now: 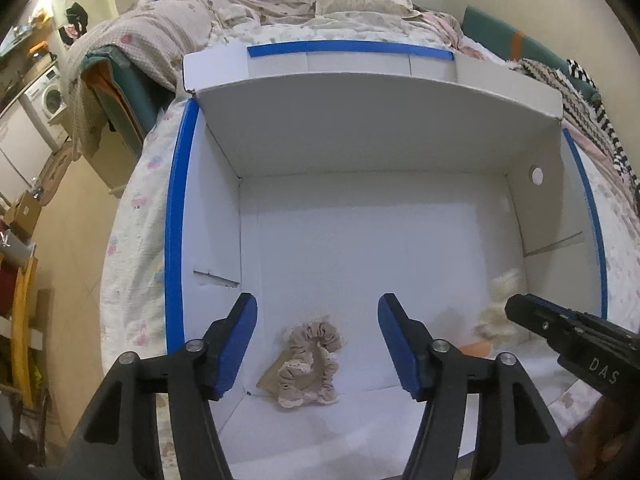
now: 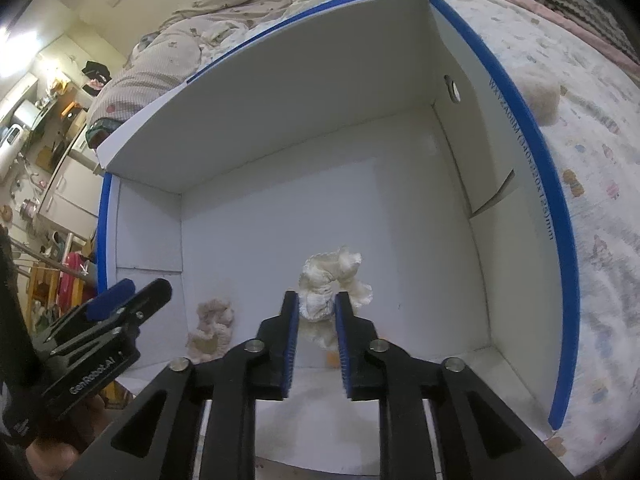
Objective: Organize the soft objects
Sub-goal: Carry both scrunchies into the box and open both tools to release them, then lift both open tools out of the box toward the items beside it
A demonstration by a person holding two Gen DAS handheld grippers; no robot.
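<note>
Both scrunchies lie released near the box's [image 1: 178, 216] front wall, pink scrunchie [image 1: 310, 364] under the left gripper's [image 1: 318, 344] wide, empty jaws, white scrunchie [image 2: 334, 288] between the right gripper's [image 2: 316, 344] part-open jaws; next, probably lift clear.

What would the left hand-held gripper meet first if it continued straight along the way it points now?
Probably the pink scrunchie on the white box floor: it lies just ahead between the open fingers of the left hand-held gripper. Depth is hard to judge.
</note>
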